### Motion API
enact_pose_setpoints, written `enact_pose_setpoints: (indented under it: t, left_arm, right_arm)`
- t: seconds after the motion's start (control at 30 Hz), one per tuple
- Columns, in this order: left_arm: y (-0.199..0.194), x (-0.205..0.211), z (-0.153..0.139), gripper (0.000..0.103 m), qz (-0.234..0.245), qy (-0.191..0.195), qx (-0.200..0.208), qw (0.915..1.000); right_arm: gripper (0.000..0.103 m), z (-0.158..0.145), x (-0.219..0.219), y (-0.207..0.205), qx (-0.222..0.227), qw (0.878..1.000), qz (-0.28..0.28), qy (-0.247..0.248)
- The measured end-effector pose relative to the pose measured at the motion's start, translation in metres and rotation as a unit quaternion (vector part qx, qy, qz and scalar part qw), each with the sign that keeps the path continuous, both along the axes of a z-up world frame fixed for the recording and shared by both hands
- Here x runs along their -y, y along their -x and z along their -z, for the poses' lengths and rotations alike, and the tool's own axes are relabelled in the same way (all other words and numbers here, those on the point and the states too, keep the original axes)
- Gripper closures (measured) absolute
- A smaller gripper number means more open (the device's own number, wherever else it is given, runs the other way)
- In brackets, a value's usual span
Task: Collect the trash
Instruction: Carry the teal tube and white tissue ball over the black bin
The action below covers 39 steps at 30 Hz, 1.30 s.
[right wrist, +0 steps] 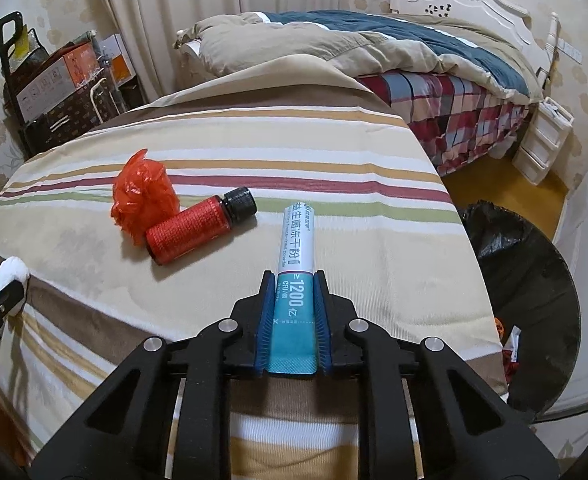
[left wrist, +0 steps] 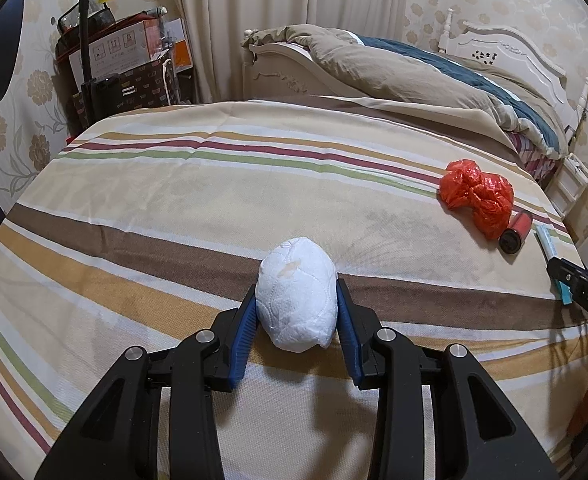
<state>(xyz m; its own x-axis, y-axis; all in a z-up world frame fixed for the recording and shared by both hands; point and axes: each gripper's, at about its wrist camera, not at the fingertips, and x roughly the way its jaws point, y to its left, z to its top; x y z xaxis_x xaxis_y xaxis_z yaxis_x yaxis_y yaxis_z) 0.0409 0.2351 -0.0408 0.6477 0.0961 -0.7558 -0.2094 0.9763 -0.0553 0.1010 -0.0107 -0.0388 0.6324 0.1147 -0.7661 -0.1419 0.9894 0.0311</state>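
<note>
Trash is in both our grippers: our left gripper point(left wrist: 297, 304) clamps a white wad of tissue point(left wrist: 297, 294) resting on the striped sheet point(left wrist: 174, 200), and our right gripper point(right wrist: 294, 300) is pinched on a teal-and-white sachet point(right wrist: 297, 264) lying flat. Beside the sachet lie a red bottle point(right wrist: 198, 228) and a crumpled red bag point(right wrist: 142, 196), touching. A black-lined bin point(right wrist: 533, 280) stands by the bed's edge.
</note>
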Motion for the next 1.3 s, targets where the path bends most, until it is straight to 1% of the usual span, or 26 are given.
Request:
enact_pose_setpoints:
  t: [0.13, 0.33, 0.53, 0.7, 0.97, 1.3]
  left_arm:
    - [0.004, 0.005, -0.002, 0.065, 0.005, -0.001, 0.003, 1.0]
    - [0.008, 0.028, -0.007, 0.065, 0.023, 0.0, 0.009, 0.9997]
    - [0.008, 0.064, -0.015, 0.065, 0.058, 0.003, 0.021, 0.9981]
    - [0.007, 0.097, -0.024, 0.065, 0.086, -0.001, 0.036, 0.9956]
    - [-0.001, 0.162, -0.034, 0.065, 0.136, -0.009, 0.051, 0.9893]
    - [-0.018, 0.244, -0.038, 0.065, 0.205, -0.016, 0.059, 0.977]
  right_arm:
    - [0.085, -0.003, 0.006, 0.007, 0.005, 1.0, 0.0, -0.011]
    - [0.085, -0.011, 0.02, 0.021, 0.017, 1.0, 0.001, -0.022]
    - [0.085, -0.019, 0.042, 0.037, 0.031, 0.999, 0.009, -0.028]
    - [0.085, -0.022, 0.071, 0.049, 0.039, 0.998, 0.027, -0.034]
    - [0.085, -0.025, 0.12, 0.057, 0.052, 0.996, 0.065, -0.042]
    - [0.085, -0.027, 0.179, 0.058, 0.063, 0.991, 0.111, -0.041]
